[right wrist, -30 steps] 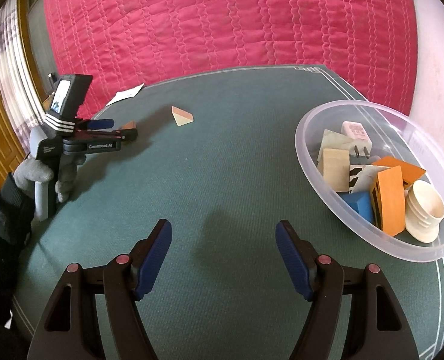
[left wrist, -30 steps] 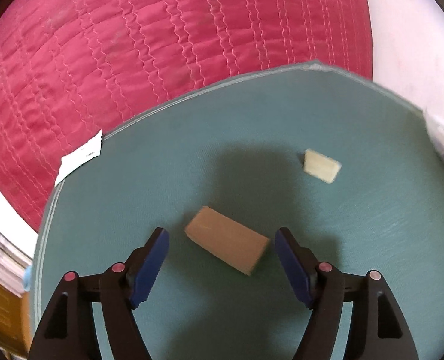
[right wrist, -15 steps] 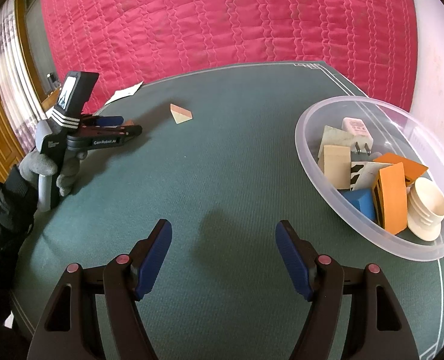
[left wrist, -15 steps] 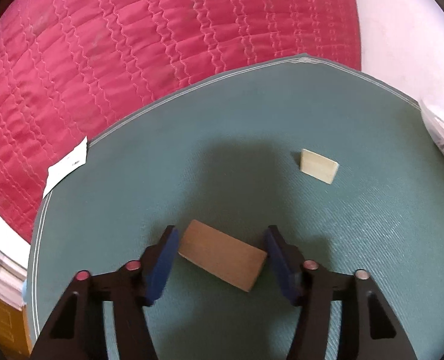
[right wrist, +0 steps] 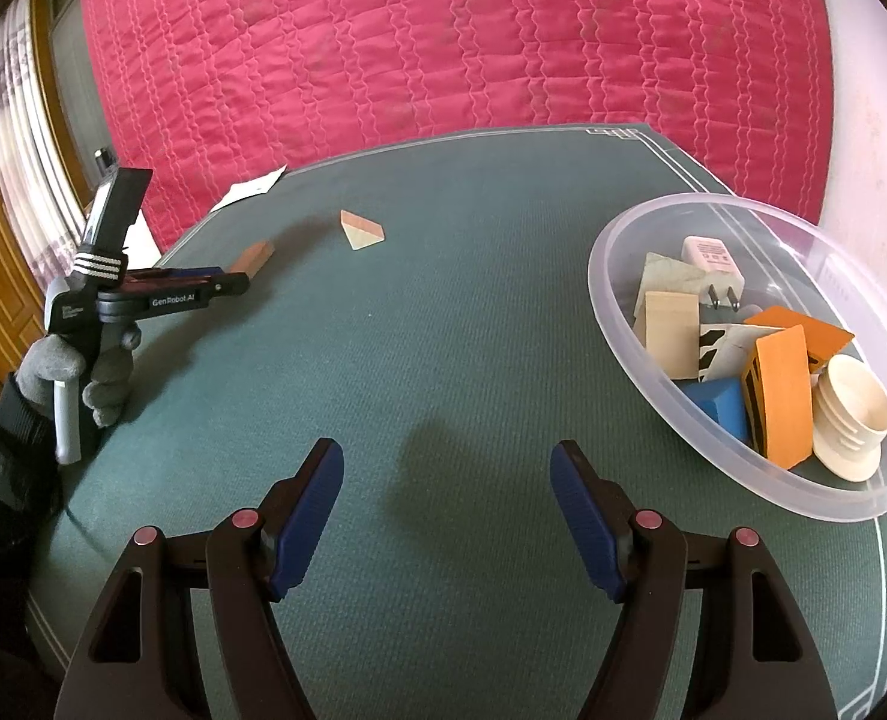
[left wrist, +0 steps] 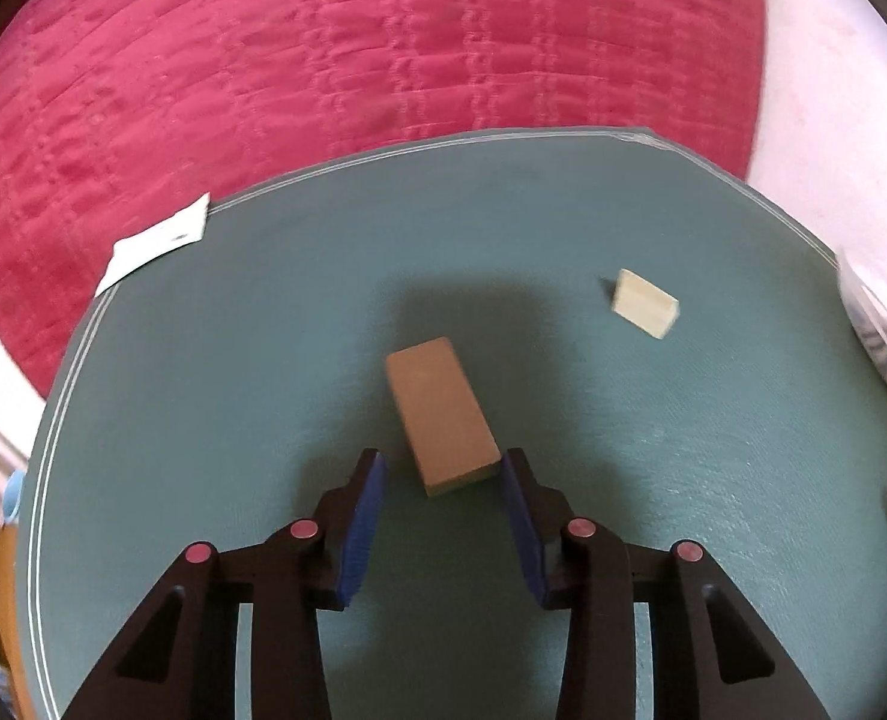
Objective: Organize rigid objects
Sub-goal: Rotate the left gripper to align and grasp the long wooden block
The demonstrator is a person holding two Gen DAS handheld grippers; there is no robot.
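Since a second earlier the brown block (left wrist: pixel 440 414) had swung end-on toward the left gripper (left wrist: pixel 440 480), whose jaws had been closing around its near end; the right pad looked in contact, the left short of it. It lay on the green mat (left wrist: pixel 203 396), the right gripper (right wrist: pixel 446 504) spread idle beside the clear tub (right wrist: pixel 617 324), presumably its destination.

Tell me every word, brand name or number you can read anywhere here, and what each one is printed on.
"GenRobot.AI": white lettering on the side of the black left gripper.
Small white print on that gripper's grey handle block: too small to read.
Faint print on the white plug adapter in the clear tub: too blurred to read.
Dark mark on the white paper slip at the mat's edge: unreadable.
Black bars on the orange blocks: patterns, not letters.
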